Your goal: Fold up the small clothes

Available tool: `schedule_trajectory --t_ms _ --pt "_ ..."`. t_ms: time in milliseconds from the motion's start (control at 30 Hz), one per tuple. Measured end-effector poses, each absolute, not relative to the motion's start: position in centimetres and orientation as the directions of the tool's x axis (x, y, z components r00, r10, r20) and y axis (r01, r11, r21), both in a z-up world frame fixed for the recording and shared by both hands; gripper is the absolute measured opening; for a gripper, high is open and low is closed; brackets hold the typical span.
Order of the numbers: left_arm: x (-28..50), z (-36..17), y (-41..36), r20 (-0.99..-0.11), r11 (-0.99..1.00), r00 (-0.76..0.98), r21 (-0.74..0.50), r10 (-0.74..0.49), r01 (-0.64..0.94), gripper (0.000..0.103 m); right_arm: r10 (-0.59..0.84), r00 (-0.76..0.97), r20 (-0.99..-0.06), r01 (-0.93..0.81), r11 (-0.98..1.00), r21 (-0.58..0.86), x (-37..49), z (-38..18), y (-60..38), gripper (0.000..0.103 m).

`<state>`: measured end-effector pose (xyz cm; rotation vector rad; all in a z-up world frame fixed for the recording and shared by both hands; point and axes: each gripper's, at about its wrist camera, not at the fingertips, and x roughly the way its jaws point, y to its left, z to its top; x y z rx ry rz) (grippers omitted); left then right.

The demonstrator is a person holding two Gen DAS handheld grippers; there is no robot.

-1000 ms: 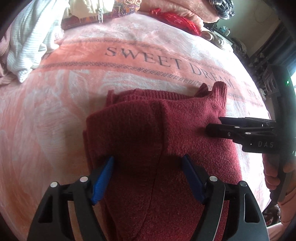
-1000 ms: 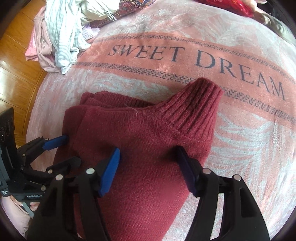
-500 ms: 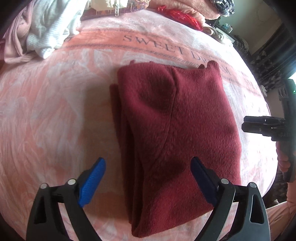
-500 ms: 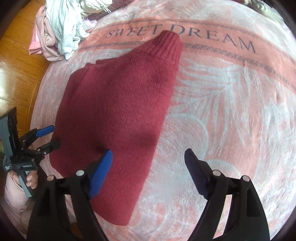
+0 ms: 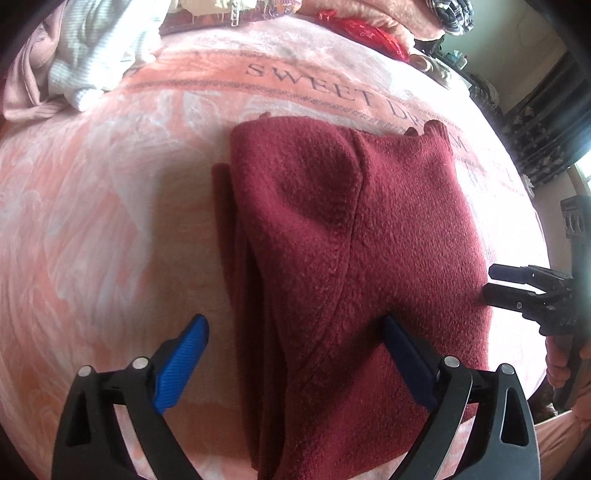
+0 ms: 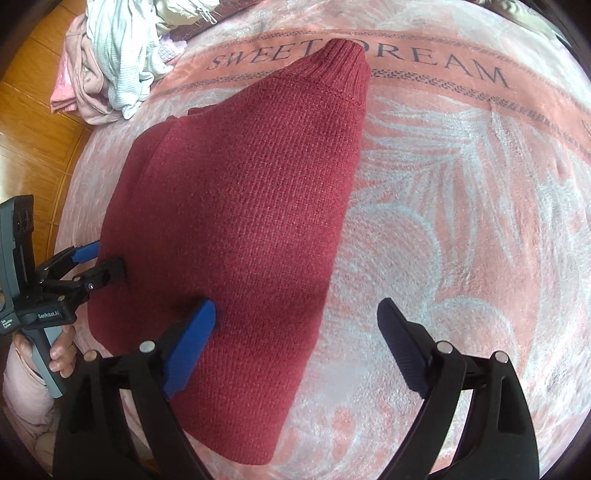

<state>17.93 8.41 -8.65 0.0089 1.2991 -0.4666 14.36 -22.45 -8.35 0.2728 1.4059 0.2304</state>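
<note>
A dark red knitted sweater (image 5: 351, 240) lies folded flat on the pink blanket; it also shows in the right wrist view (image 6: 243, 206), with its ribbed cuff pointing at the blanket's lettering. My left gripper (image 5: 295, 354) is open and empty, hovering above the sweater's near left edge; it also shows from the side in the right wrist view (image 6: 107, 260) at the sweater's left edge. My right gripper (image 6: 295, 339) is open and empty above the sweater's right edge; it also shows in the left wrist view (image 5: 493, 282) beside the sweater's right edge.
The pink "SWEET DREAM" blanket (image 6: 461, 184) covers the bed. A pile of pale clothes (image 6: 118, 55) lies at the far left corner, also in the left wrist view (image 5: 85, 55). A red cloth (image 5: 365, 33) and pillows lie at the far side. Wooden floor (image 6: 33, 110) lies left of the bed.
Both grippers have let go of the sweater and pulled back from it. In the last half second both have come a little closer to its edges again.
</note>
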Motion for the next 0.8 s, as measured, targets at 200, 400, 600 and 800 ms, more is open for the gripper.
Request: schedule_trajectory --t_ms 200,400,600,800 --pt "19.0 -8.9 8.2 -0.919 0.904 0.194 -0.268 -0.343 0.333 0.096 0.336 0.148 -0.93 -0.013 0.941 0.338 14.5 -8.1 -22.3 0.089" --pt "19.8 -9.0 7.7 -0.917 0.901 0.204 -0.261 -0.344 0.347 0.096 0.382 0.126 -0.916 -0.03 0.924 0.381 14.6 -8.8 -22.0 0.09" --pt "20.1 -9.2 7.3 -0.915 0.897 0.203 -0.264 -0.349 0.354 0.097 0.416 0.115 -0.902 -0.016 0.909 0.417 14.7 -9.3 -22.5 0.09" --pt "21.1 -10.0 7.8 -0.907 0.883 0.155 -0.323 -0.392 0.34 0.1 0.42 0.114 -0.9 -0.058 0.908 0.416 15.0 -8.8 -21.7 0.09"
